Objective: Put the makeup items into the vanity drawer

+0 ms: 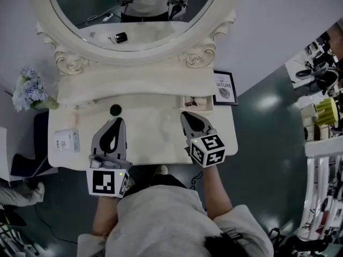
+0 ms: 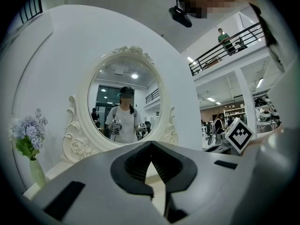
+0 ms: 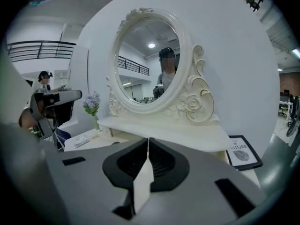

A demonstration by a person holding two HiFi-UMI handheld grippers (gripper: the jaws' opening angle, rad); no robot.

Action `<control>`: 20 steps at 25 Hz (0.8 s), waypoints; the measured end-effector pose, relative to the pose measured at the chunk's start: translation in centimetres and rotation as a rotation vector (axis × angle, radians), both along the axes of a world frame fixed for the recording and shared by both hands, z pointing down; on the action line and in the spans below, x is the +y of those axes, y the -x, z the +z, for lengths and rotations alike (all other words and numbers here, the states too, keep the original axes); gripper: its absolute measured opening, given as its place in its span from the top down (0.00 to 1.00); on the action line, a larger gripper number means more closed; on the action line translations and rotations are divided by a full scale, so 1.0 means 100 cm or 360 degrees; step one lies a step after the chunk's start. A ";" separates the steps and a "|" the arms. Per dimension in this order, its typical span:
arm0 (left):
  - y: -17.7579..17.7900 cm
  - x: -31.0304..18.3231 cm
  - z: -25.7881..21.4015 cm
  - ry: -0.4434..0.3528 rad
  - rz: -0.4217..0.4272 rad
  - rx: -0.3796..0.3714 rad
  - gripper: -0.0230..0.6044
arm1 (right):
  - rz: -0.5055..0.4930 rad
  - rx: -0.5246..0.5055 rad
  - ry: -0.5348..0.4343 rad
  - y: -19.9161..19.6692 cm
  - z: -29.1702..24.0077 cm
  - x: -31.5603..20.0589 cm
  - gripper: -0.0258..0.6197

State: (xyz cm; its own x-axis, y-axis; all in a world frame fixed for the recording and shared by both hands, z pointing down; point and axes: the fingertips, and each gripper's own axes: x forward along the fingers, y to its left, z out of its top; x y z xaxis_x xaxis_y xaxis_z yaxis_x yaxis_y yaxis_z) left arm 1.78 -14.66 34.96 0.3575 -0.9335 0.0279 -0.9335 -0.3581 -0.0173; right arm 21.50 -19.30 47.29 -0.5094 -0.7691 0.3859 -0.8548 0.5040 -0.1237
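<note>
In the head view a small dark round makeup item [image 1: 115, 110] lies on the cream vanity top [image 1: 153, 138], just ahead of my left gripper [image 1: 115, 120]. That gripper's jaws meet at the tips with nothing between them [image 2: 150, 146]. My right gripper [image 1: 186, 114] hovers over the right part of the top, its jaws also shut and empty [image 3: 148, 139]. Just beyond it, a small drawer [image 1: 197, 109] stands open under the vanity's shelf with pale items inside.
An oval mirror [image 1: 139, 9] rises behind the shelf. A framed print [image 1: 225, 88] leans at the back right. A vase of pale blue flowers [image 1: 31, 87] stands at the far left, and a white card [image 1: 67, 141] lies near the left edge.
</note>
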 end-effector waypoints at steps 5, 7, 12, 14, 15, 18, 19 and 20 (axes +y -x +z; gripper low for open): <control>0.006 0.008 -0.007 -0.0027 0.0041 0.0005 0.94 | -0.0017 -0.0058 -0.0074 0.020 -0.017 0.016 0.92; 0.009 0.012 -0.010 -0.0039 0.0059 0.0007 0.94 | -0.0025 -0.0079 -0.0101 0.029 -0.024 0.023 0.92; 0.017 0.022 -0.018 -0.0064 0.0094 0.0008 0.94 | -0.0045 -0.0139 -0.0171 0.049 -0.042 0.039 0.92; 0.021 0.026 -0.021 -0.0072 0.0103 0.0006 0.94 | -0.0054 -0.0160 -0.0195 0.057 -0.050 0.045 0.92; 0.022 0.028 -0.023 -0.0075 0.0107 0.0006 0.94 | -0.0060 -0.0169 -0.0206 0.060 -0.054 0.047 0.92; 0.028 0.033 -0.026 -0.0086 0.0117 0.0008 0.94 | -0.0080 -0.0196 -0.0235 0.071 -0.062 0.055 0.92; 0.029 0.035 -0.027 -0.0090 0.0120 0.0009 0.94 | -0.0085 -0.0204 -0.0246 0.074 -0.065 0.058 0.92; 0.031 0.038 -0.028 -0.0094 0.0122 0.0010 0.94 | -0.0089 -0.0210 -0.0257 0.077 -0.068 0.061 0.92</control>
